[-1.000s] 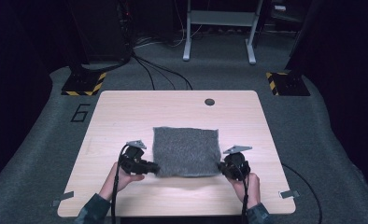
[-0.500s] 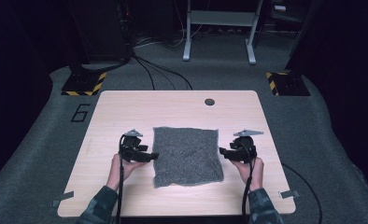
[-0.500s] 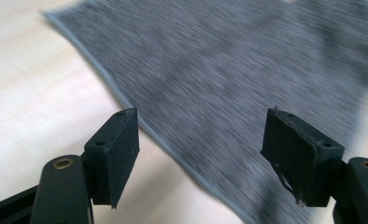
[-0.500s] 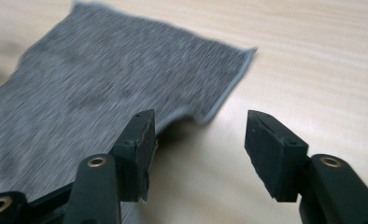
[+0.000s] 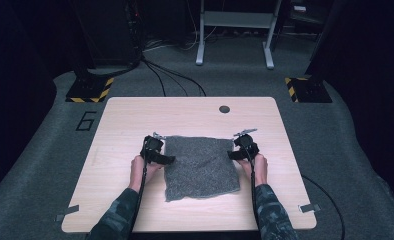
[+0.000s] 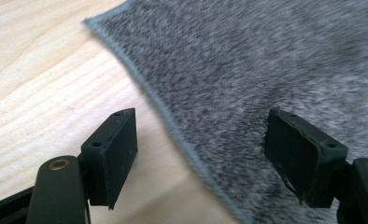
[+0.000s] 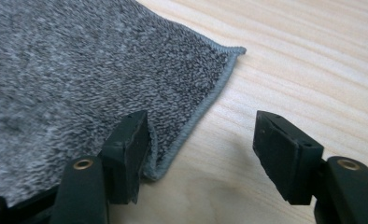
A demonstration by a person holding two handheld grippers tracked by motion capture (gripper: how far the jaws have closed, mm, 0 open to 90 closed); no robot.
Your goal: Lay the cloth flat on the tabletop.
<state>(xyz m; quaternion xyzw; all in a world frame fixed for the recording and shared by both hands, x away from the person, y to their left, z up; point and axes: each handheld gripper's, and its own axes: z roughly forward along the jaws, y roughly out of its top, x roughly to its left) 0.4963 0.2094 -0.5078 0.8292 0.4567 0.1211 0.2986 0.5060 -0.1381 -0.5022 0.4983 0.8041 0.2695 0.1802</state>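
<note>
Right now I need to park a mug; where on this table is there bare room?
Free: the far strip of table beyond the cloth, beside the round hole; also the left and right margins. Crowded: mid-table, around the cloth and both tongs.

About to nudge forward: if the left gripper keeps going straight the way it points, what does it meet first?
Probably the grey towel: the left gripper stands open astride its hemmed left edge, jaws pointing across it. Whether they would slide over it or catch it is unclear.
</note>
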